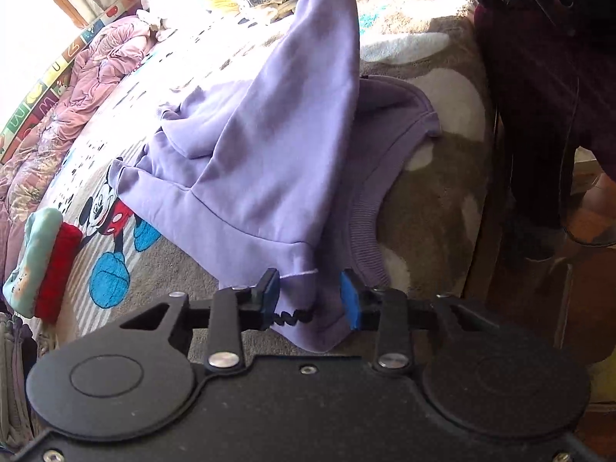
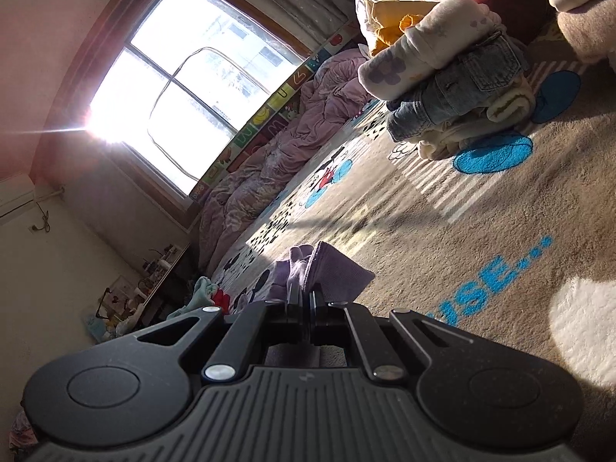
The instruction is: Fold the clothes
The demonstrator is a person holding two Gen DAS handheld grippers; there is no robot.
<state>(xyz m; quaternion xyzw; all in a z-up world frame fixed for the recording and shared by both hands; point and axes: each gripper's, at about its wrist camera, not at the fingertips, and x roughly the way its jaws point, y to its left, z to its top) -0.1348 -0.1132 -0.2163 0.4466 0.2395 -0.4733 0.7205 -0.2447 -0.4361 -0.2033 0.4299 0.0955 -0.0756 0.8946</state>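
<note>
A lilac sweatshirt (image 1: 261, 146) lies on a bed covered by a cartoon mouse blanket (image 1: 423, 192). One part of it is pulled up in a peak toward the top of the left wrist view. Its ribbed hem (image 1: 365, 238) curves near my left gripper (image 1: 310, 294), which is open, blue pads (image 1: 350, 300) apart, with a lower corner of the sweatshirt hanging loosely between them. In the right wrist view my right gripper (image 2: 307, 300) is shut on a bunch of the lilac sweatshirt (image 2: 331, 269), held above the blanket (image 2: 481, 231).
A folded stack with jeans and cream garments (image 2: 454, 88) sits further up the bed. A pink quilt (image 1: 96, 77) lines the window side. A teal and red bundle (image 1: 42, 261) lies at the left. A person's dark clothing (image 1: 546, 96) stands past the bed's right edge.
</note>
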